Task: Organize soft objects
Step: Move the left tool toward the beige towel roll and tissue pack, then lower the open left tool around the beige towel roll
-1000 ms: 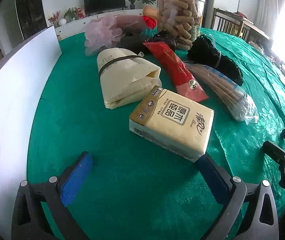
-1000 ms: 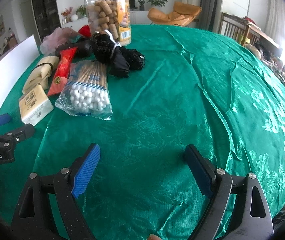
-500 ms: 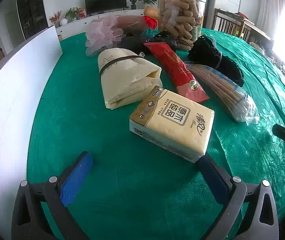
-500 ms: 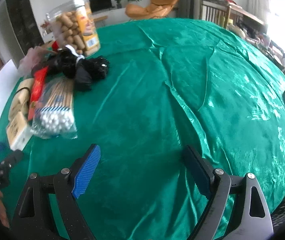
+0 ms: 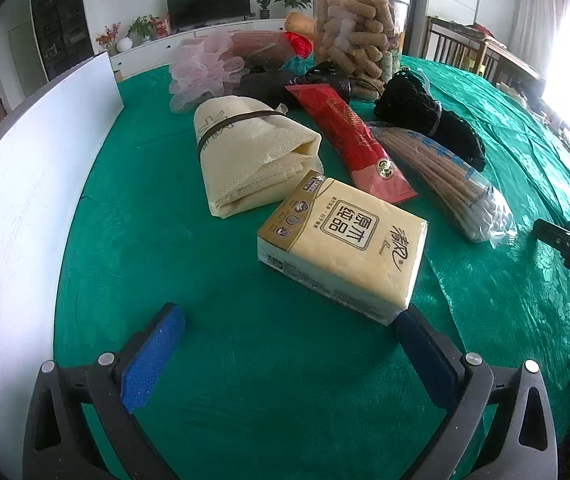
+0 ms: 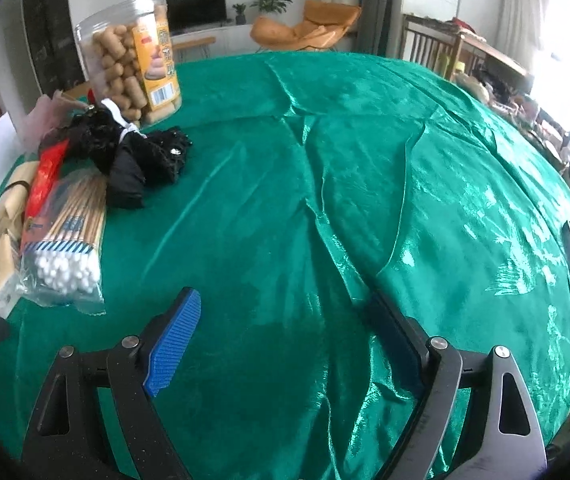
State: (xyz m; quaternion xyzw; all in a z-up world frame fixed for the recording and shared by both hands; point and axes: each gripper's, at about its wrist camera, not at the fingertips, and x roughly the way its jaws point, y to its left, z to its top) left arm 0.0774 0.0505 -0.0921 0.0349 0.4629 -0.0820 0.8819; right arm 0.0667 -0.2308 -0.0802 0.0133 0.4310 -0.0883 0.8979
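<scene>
- Left gripper (image 5: 289,332): jaws spread wide, nothing between them. Its right-side pad (image 5: 421,354) sits at or just under the near corner of the tissue pack (image 5: 345,242); contact cannot be confirmed.
- Right gripper (image 6: 285,320): jaws spread wide, empty, above bare green tablecloth (image 6: 365,184).
- Soft items lie in a cluster, left wrist view: tissue pack at centre; cream folded cloth (image 5: 251,160) with a dark band at 11 o'clock of the pack, touching it; red packet (image 5: 349,140) at 12 o'clock; bag of cotton swabs (image 5: 445,184) at 2 o'clock; black mesh bundle (image 5: 425,116) beyond the swabs; pink mesh puff (image 5: 201,68) at the far end.
- Clear jar of snacks (image 5: 359,32) stands upright behind the cluster.
- White board (image 5: 25,184) runs along the table's edge from 7 to 11 o'clock; a clear strip of cloth lies between it and the cluster.
- Right wrist view: cluster confined to 9–11 o'clock; cloth from 12 to 4 o'clock is open, wrinkled, to the table's rim.
</scene>
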